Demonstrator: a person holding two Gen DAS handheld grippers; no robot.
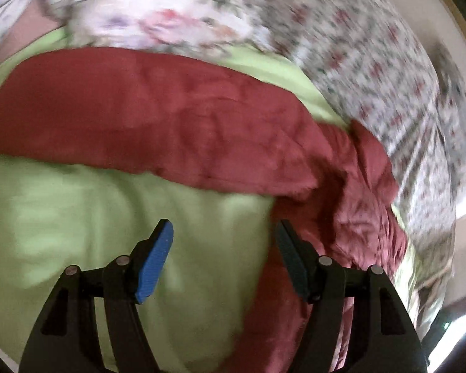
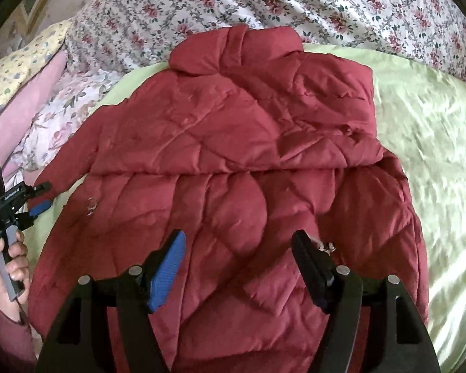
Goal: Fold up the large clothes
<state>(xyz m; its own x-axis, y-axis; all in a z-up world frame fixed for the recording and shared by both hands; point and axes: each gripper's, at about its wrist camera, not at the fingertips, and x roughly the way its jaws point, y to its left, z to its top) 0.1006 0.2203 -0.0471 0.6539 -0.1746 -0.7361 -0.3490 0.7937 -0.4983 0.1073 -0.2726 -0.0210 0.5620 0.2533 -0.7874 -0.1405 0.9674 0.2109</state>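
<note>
A dark red quilted jacket (image 2: 233, 161) lies flat on a light green sheet (image 2: 425, 143), collar at the far end, right sleeve folded across its body. My right gripper (image 2: 237, 242) is open and empty, just above the jacket's lower half. My left gripper (image 1: 223, 230) is open and empty over the green sheet (image 1: 108, 223), beside the jacket's left sleeve (image 1: 158, 118). The left wrist view is blurred. The left gripper also shows in the right wrist view (image 2: 40, 202), at the far left by the sleeve end.
A floral bedspread (image 2: 264, 3) covers the bed beyond the sheet. A pink pillow (image 2: 25, 115) and a yellow patterned pillow (image 2: 18, 62) lie at the far left. Metal zipper pulls (image 2: 91, 203) sit on the jacket.
</note>
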